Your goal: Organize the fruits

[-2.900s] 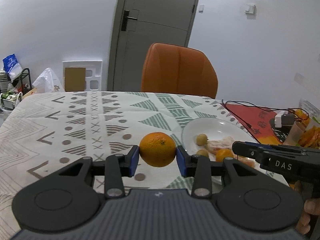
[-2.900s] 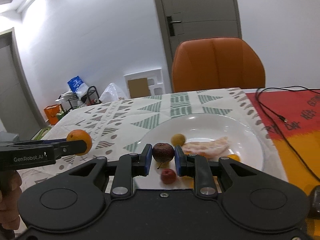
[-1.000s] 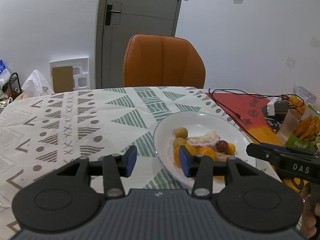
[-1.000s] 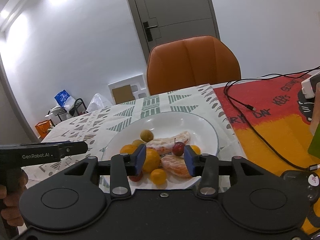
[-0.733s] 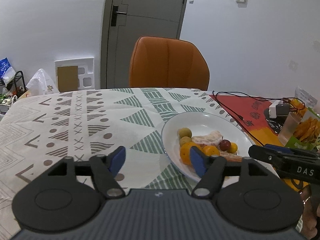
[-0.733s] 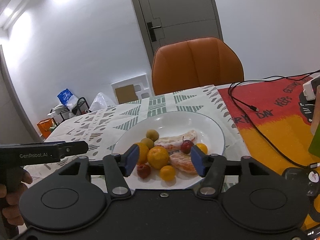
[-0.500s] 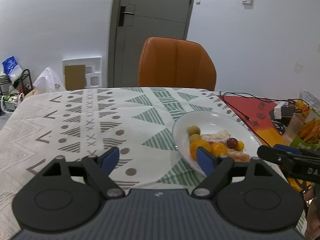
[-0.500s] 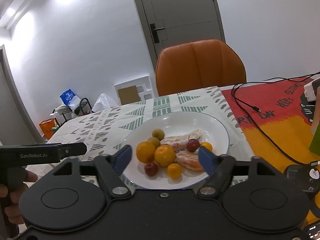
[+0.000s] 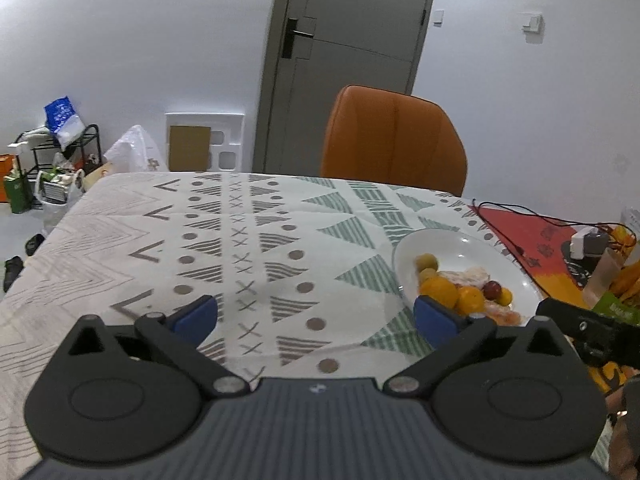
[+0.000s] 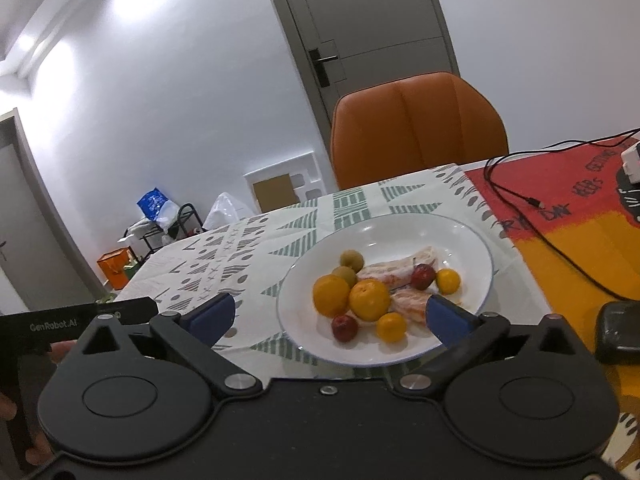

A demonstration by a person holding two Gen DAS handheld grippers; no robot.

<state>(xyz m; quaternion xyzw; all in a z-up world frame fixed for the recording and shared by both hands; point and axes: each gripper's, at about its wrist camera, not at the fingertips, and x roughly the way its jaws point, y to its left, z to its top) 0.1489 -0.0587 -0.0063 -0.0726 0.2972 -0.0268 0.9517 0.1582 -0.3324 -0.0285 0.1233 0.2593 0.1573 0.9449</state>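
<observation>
A white plate (image 10: 472, 248) on the patterned tablecloth holds several fruits: two oranges (image 10: 370, 300), small red fruits (image 10: 345, 327), yellow-green ones (image 10: 352, 258) and peeled citrus pieces (image 10: 396, 270). My right gripper (image 10: 330, 318) hangs open just in front of the plate with nothing between its blue pads. My left gripper (image 9: 316, 316) is open and empty over the tablecloth, left of the plate (image 9: 440, 242). The right pad (image 9: 434, 320) of my left gripper overlaps the plate's near rim in the left wrist view.
An orange chair (image 9: 394, 144) stands behind the table. A red and yellow mat (image 10: 580, 216) with a black cable (image 10: 520, 200) lies right of the plate, with a black device (image 10: 618, 332) near it. Clutter and a rack (image 9: 52, 168) stand on the floor at left.
Both grippers let go of their fruit, an orange and a small red fruit, which now lie on the plate. Both have opened wide and pulled back from the plate.
</observation>
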